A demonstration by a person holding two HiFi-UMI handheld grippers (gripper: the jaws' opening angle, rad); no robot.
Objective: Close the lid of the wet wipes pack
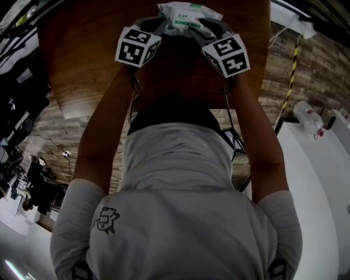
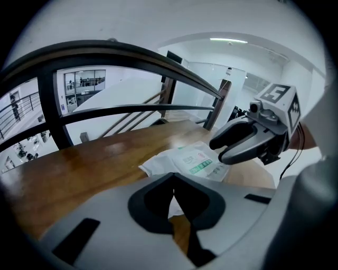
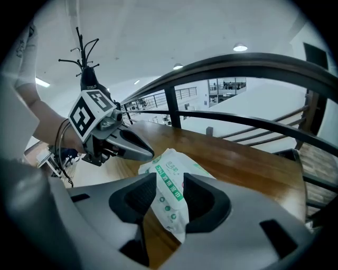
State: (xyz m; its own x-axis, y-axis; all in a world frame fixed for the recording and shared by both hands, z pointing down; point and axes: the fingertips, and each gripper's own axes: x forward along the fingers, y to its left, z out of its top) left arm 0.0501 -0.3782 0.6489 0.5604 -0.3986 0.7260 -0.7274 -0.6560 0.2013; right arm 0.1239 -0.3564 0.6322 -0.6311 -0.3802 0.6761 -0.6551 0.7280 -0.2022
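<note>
The wet wipes pack [image 1: 186,13] is white with green print and lies flat on the brown wooden table [image 1: 82,65], at its far side. In the left gripper view the pack [image 2: 195,161] shows its label side up, and the flap looks flat. My left gripper [image 2: 173,184] is shut, its tips over the pack's near left edge; I cannot tell if they touch it. My right gripper [image 3: 170,179] is open, and the pack [image 3: 171,203] shows through the gap between its jaws. Seen from the left, the right gripper [image 2: 215,149] hovers just above the pack's right end.
A dark curved railing [image 3: 253,66] runs beyond the table's far edge, with a drop to a lower floor behind it. In the head view, a white counter with a plastic bottle [image 1: 307,117] stands to the right. The person's arms and torso fill the lower middle.
</note>
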